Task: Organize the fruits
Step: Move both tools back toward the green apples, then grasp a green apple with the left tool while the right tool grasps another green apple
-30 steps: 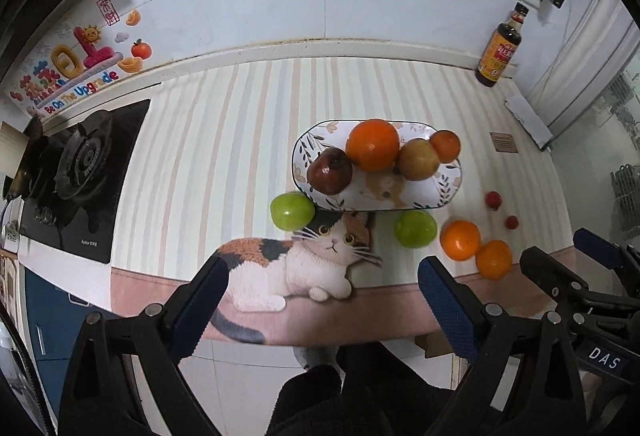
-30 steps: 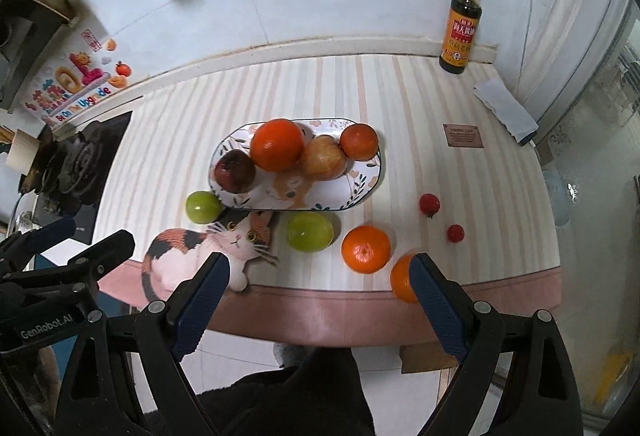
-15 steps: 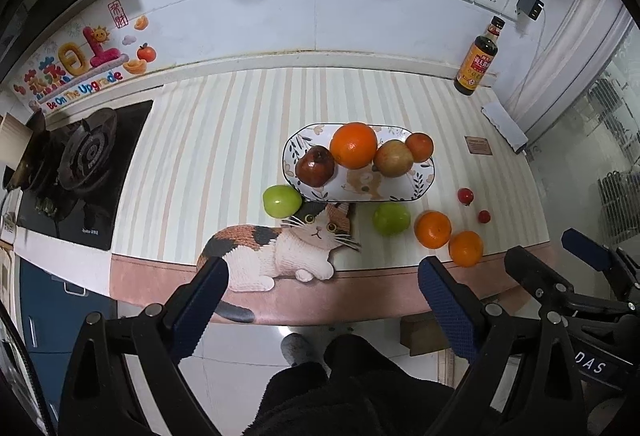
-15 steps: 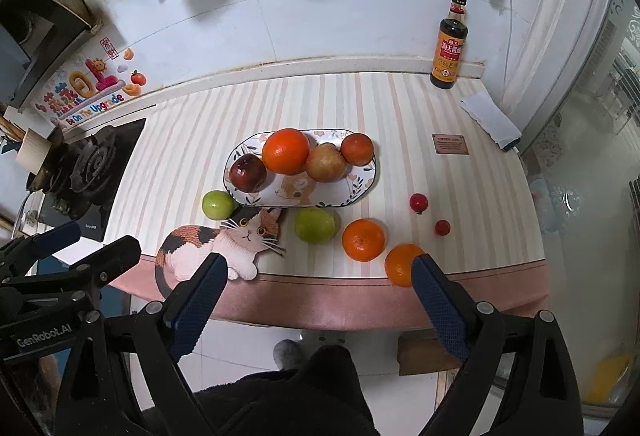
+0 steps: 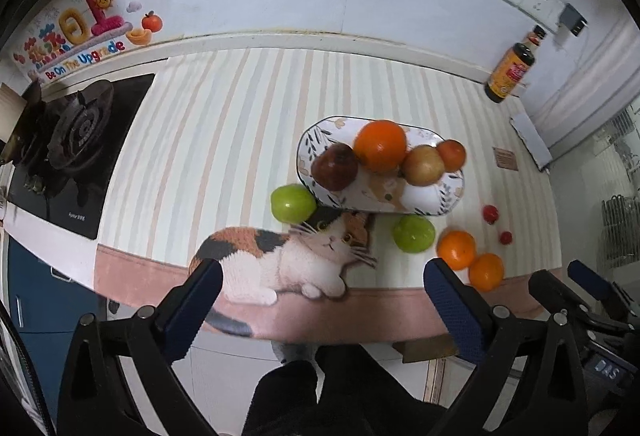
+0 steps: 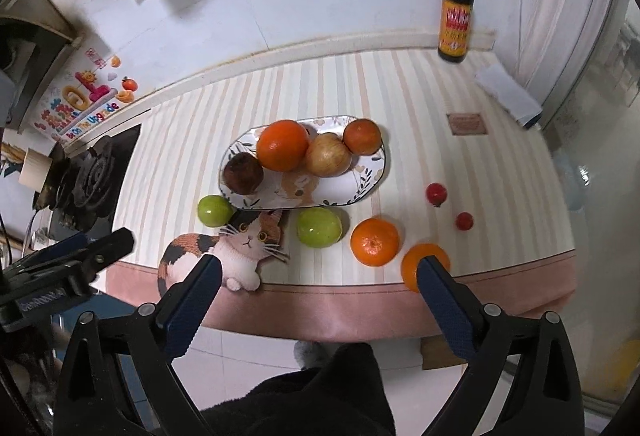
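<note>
**On the striped counter, fruit in and around a plate**

At the middle of both views sits the oval plate [image 6: 362, 188] on the striped mat [image 6: 400, 96]. It holds a big orange [image 6: 282, 145], a dark red apple [image 6: 243, 173], a yellow apple [image 6: 329, 154] and a small orange [image 6: 362, 136]. The fruits hide much of the plate's floor.

Below the plate lie two green apples [image 6: 319, 227] [image 6: 215, 210], the left one touching the plate's rim. To the right are two loose oranges [image 6: 375, 242] [image 6: 420, 260]. The blue pad of the right gripper [image 6: 318, 276] covers part of the lower orange. Two small red fruits [image 6: 436, 193] [image 6: 464, 221] lie farther right; they are too small to name.

The right gripper's jaws have just been opening and stand wide apart, with nothing between them. The left gripper [image 5: 320, 278] is the same, above the cat picture [image 5: 288, 260] on the mat.

A dark sauce bottle [image 6: 456, 18] stands at the upper right by the wall. A gas stove [image 5: 68, 140] sits at the left, cut off by the frame's edge. Bags at the top are blurred and cut off. Dark clothing [image 6: 312, 396] fills the bottom.
</note>
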The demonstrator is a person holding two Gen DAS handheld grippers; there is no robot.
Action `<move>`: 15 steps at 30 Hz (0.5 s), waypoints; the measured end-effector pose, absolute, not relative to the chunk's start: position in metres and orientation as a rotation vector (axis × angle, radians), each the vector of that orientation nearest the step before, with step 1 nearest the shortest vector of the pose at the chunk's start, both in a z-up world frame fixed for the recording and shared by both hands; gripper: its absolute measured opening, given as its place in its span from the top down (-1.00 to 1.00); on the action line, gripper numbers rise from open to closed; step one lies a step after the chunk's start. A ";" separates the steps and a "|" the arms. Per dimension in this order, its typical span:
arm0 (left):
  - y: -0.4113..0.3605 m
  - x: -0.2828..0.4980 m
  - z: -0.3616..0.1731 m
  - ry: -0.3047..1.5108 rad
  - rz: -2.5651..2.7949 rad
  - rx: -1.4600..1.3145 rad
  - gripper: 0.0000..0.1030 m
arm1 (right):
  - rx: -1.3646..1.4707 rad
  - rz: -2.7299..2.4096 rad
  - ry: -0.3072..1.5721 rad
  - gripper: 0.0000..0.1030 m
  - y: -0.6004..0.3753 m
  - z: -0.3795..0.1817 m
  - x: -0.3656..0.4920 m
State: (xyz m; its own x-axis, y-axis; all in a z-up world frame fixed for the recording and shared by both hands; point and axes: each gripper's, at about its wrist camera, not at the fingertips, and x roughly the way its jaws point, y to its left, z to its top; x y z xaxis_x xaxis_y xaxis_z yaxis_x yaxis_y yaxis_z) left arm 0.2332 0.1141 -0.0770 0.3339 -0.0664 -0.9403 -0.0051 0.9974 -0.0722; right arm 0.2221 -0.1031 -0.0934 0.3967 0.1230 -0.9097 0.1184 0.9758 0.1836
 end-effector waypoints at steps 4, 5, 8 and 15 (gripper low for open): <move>0.130 0.256 -0.103 1.248 0.021 -0.062 -1.00 | 0.279 0.027 1.229 -0.94 -0.109 -0.138 0.252; 0.134 0.261 -0.110 1.256 0.032 -0.067 -1.00 | 0.272 0.023 1.257 -0.94 -0.109 -0.154 0.262; 0.149 0.279 -0.138 1.311 0.081 -0.079 -1.00 | 0.278 0.027 1.310 -0.94 -0.110 -0.192 0.284; 0.162 0.316 -0.209 1.478 0.096 -0.097 -1.00 | 0.266 0.047 1.398 -0.91 -0.099 -0.255 0.318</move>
